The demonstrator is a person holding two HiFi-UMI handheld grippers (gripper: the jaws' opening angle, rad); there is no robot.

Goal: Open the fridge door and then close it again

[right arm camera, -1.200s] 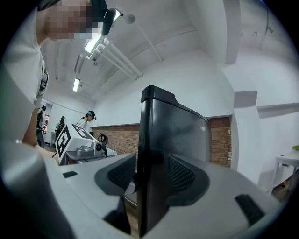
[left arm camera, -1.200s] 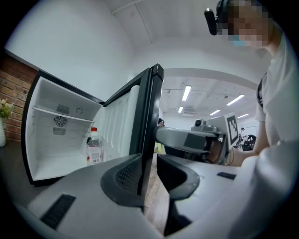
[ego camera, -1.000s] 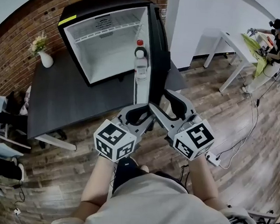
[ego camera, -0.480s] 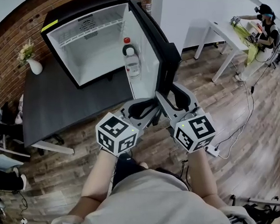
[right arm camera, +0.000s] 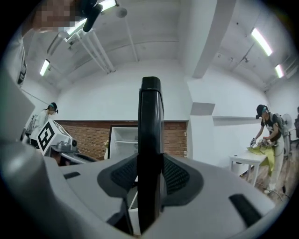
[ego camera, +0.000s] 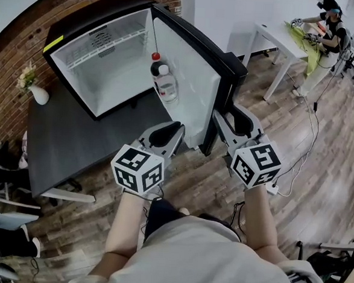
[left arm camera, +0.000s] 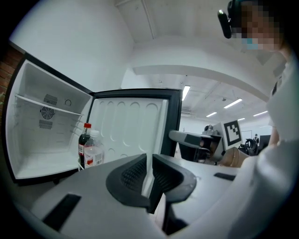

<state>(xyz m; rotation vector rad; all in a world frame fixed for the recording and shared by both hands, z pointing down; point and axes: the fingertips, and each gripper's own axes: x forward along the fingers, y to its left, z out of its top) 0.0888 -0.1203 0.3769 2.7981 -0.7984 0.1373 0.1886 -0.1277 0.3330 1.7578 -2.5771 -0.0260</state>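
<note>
Right gripper view — fingers just closed onto fridge door; left gripper's narrowed to empty slit.

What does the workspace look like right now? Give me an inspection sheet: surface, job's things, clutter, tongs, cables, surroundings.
Surface: dark table carrying the fridge.
Job's things: fridge open; door swung wide, two bottles in its shelf.
Clutter: vase of flowers at the table's left end.
Tongs: left tongs have just been closing, thin gap, nothing between them. Right tongs have just been closing, pads on the door's free edge.
Cables: cable trails over the floor; a power strip lies near the right tongs.
Surroundings: brick wall behind the fridge; person working at a white table.
</note>
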